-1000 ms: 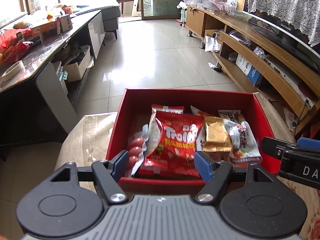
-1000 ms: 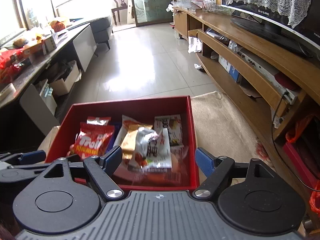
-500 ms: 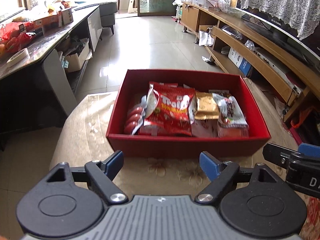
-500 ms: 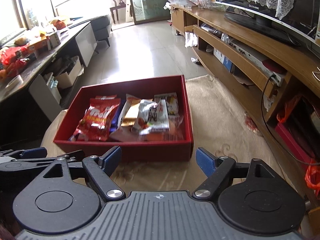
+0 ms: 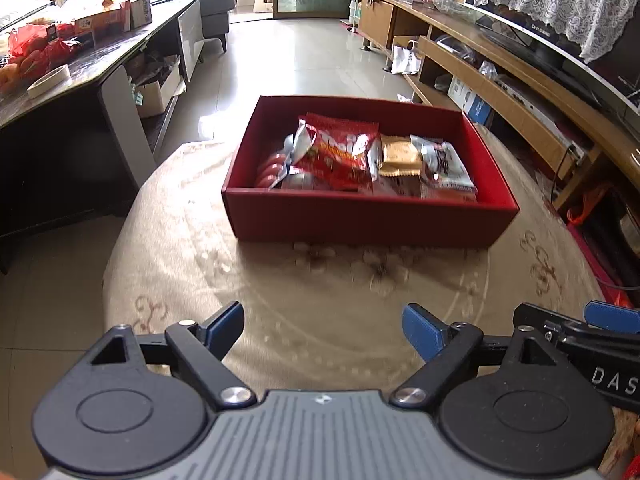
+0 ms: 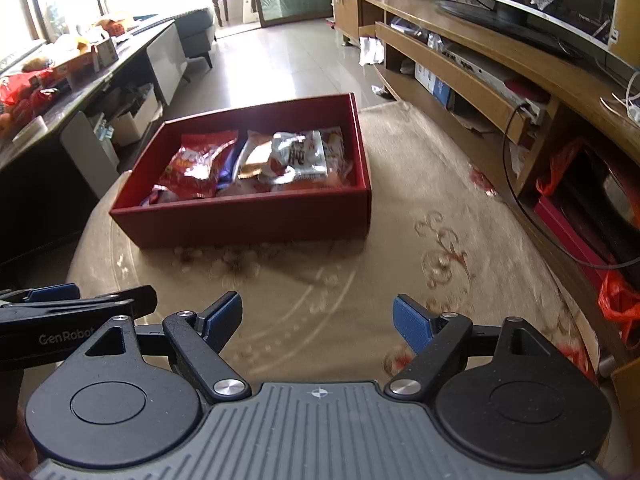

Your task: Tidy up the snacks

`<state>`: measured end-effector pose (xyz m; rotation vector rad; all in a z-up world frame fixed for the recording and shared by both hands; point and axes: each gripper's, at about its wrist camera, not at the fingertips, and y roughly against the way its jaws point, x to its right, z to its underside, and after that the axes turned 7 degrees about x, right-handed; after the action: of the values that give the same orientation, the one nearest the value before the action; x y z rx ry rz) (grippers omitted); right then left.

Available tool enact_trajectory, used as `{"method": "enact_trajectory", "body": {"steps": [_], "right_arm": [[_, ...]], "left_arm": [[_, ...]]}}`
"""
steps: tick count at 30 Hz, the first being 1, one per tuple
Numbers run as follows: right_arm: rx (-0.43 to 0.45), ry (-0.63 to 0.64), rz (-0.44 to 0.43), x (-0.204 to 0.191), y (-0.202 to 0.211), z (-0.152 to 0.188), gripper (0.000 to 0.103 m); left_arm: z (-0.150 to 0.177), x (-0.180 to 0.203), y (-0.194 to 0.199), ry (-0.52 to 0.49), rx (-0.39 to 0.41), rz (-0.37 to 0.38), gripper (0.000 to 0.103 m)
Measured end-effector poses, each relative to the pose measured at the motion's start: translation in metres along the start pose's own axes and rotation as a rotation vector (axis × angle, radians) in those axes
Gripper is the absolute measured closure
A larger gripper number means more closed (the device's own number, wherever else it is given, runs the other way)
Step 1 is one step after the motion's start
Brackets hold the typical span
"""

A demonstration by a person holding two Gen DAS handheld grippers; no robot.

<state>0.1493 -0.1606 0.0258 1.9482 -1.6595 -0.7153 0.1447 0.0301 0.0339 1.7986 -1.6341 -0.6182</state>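
Observation:
A red box (image 5: 360, 218) stands on the round table with a beige cloth (image 5: 320, 292). It holds several snack packs: a red gummy bag (image 5: 340, 152), a gold pack (image 5: 400, 156), a silver pack (image 5: 444, 164) and sausages (image 5: 270, 170). The box also shows in the right wrist view (image 6: 256, 220). My left gripper (image 5: 324, 330) is open and empty, well back from the box over the near table. My right gripper (image 6: 318, 320) is open and empty beside it, also short of the box.
A dark desk (image 5: 60, 80) with clutter stands to the left. A long wooden TV cabinet (image 5: 520, 80) runs along the right. A tiled floor (image 5: 300, 60) lies beyond the table. A red bag (image 6: 620, 300) hangs at the right table edge.
Both grippers have pulled back and up from over the box; the box now sits farther ahead, with bare tablecloth between it and the fingers. Both stay open and empty.

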Motion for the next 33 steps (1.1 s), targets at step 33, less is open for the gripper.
{"method": "enact_trajectory", "body": {"steps": [33], "right_arm": [[-0.026,0.026,-0.024,-0.007,0.034,0.045,0.014]], "left_arm": [[0.054,-0.002,0.038,-0.016,-0.017,-0.012,0.017]]}}
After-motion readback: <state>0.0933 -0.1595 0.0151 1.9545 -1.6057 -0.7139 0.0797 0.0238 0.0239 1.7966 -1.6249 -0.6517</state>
